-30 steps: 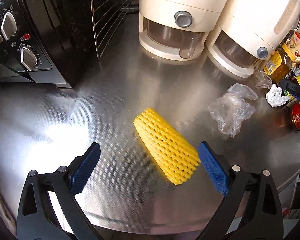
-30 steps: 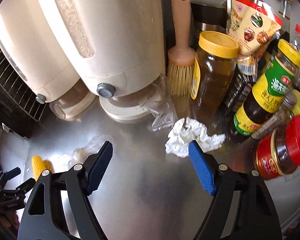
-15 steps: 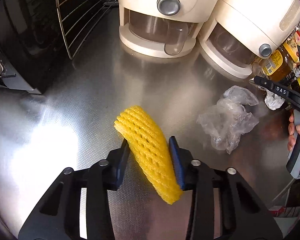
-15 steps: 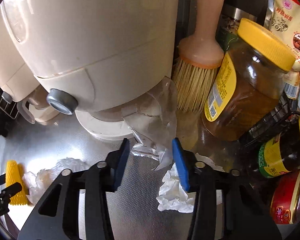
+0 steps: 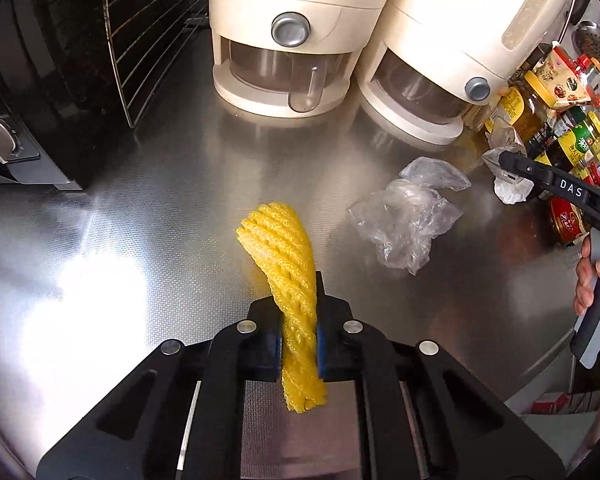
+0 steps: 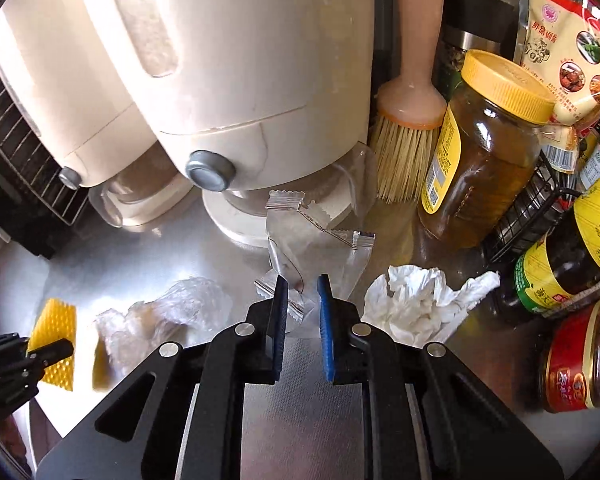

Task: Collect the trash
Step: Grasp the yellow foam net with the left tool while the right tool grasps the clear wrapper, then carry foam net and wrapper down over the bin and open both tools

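My left gripper (image 5: pixel 298 344) is shut on a yellow foam fruit net (image 5: pixel 288 256), squeezing its near end and holding it above the steel counter (image 5: pixel 140 208). My right gripper (image 6: pixel 302 320) is shut on a clear plastic wrapper (image 6: pixel 312 236), which stands up in front of the cream appliance. A crumpled clear plastic bag (image 5: pixel 408 216) lies right of the net; it also shows in the right wrist view (image 6: pixel 168 312). A crumpled white tissue (image 6: pixel 416 300) lies just right of my right gripper.
Two cream appliances (image 5: pixel 296 28) (image 6: pixel 228 72) stand at the back. A black oven (image 5: pixel 24 92) and a wire rack (image 5: pixel 148 28) are at the left. A brush (image 6: pixel 408 120), a yellow-lidded jar (image 6: pixel 484 148) and several sauce bottles (image 6: pixel 568 264) crowd the right.
My left gripper closed on the yellow net and lifted its end. My right gripper moved in past the tissue, closed on the clear wrapper and pulled it away from the appliance.
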{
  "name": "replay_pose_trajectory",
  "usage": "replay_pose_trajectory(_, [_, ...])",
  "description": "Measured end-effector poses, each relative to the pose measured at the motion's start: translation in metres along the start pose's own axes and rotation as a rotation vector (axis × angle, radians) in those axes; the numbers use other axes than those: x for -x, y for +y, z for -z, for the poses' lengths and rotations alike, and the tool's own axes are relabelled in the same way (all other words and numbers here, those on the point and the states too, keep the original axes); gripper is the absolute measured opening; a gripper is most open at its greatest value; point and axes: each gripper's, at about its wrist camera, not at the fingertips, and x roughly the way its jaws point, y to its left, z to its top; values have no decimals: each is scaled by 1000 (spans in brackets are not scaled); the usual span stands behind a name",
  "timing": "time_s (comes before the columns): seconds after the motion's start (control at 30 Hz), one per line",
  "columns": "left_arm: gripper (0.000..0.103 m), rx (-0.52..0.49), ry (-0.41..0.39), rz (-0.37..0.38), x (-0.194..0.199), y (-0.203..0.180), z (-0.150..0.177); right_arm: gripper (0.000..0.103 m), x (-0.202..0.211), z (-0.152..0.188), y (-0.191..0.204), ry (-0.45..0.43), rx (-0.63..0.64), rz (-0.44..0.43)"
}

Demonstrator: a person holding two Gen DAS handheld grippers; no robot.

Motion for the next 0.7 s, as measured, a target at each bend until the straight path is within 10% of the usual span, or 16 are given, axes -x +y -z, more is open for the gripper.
replay_pose_trajectory(0.7, [10, -88, -44, 64, 82, -24, 121, 16, 109, 141, 51, 0, -1, -112])
